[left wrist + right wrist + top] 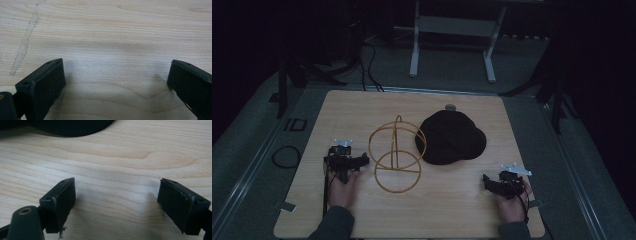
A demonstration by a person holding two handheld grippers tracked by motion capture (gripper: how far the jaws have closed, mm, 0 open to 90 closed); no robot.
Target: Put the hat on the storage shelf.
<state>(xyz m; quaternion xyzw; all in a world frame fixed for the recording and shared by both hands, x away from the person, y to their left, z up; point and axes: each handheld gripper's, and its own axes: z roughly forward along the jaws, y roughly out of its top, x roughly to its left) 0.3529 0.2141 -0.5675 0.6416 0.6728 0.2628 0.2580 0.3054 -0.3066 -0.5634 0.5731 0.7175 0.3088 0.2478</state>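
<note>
Two grippers rest on the wooden counter [447, 210], one at each side, and each is held by a hand.

Start at the left. The left gripper [362, 161] lies low on the counter, and its jaws point toward the middle. In the left gripper view its two black jaws stand wide apart. Nothing is between them, just bare wood and a soft shadow. A pale scratch mark [25, 45] runs across the wood up and to the left of the jaws.

Just past the tips of the left jaws sits the wire frame [397, 152]. It is thin and yellow, made of round hoops. One hoop lies flat on the counter and the others stand up from it. The frame is very near the left jaws, but I cannot tell if they touch it.

Next comes the black hat [451, 137]. It lies flat, right beside the frame and well ahead of both pairs of jaws. A small grey round thing [450, 107] sits at the far edge of the hat.

Last is the right gripper [487, 181]. Its jaws also point toward the middle and stand wide apart with only wood between them. In the right gripper view, the dark edge of the hat [62, 127] shows far ahead of the jaws, up at the top left. The hat is apart from these jaws.
</note>
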